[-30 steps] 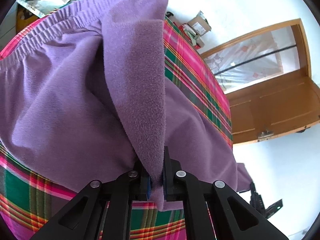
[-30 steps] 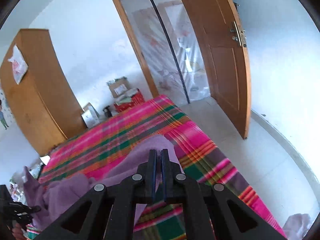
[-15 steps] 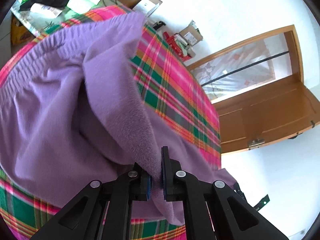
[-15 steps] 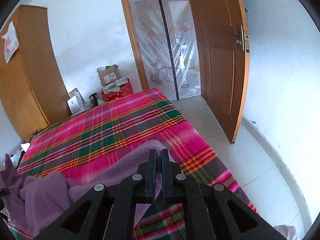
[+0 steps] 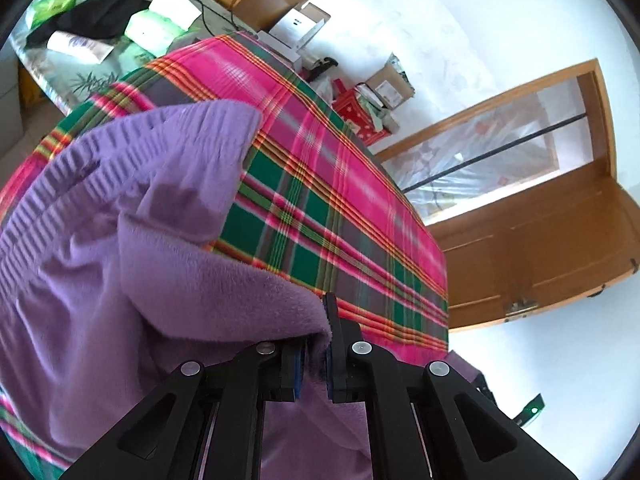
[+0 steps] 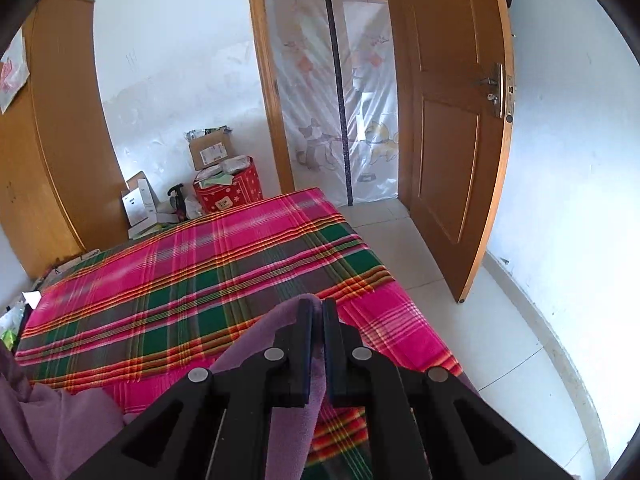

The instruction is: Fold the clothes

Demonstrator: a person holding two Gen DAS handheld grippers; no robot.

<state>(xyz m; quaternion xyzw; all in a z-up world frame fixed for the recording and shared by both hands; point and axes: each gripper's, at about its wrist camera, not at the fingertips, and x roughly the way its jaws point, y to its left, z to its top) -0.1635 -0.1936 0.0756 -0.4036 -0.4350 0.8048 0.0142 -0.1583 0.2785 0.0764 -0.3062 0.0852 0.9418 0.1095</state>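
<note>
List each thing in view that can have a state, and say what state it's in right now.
left gripper: shut on the purple garment.
right gripper: shut on the purple garment.
purple garment: lifted at two edges, the rest bunched on the plaid bedspread.
plaid bedspread: spread flat over the bed.
wooden door: open.
cardboard box: flaps open.

I see the purple fleece garment (image 5: 80,280) bunched over the plaid bed cover, ribbed elastic waistband toward ten o'clock, one fuzzy edge lifted at six o'clock; another edge (image 6: 296,400) rises at six o'clock too.
</note>
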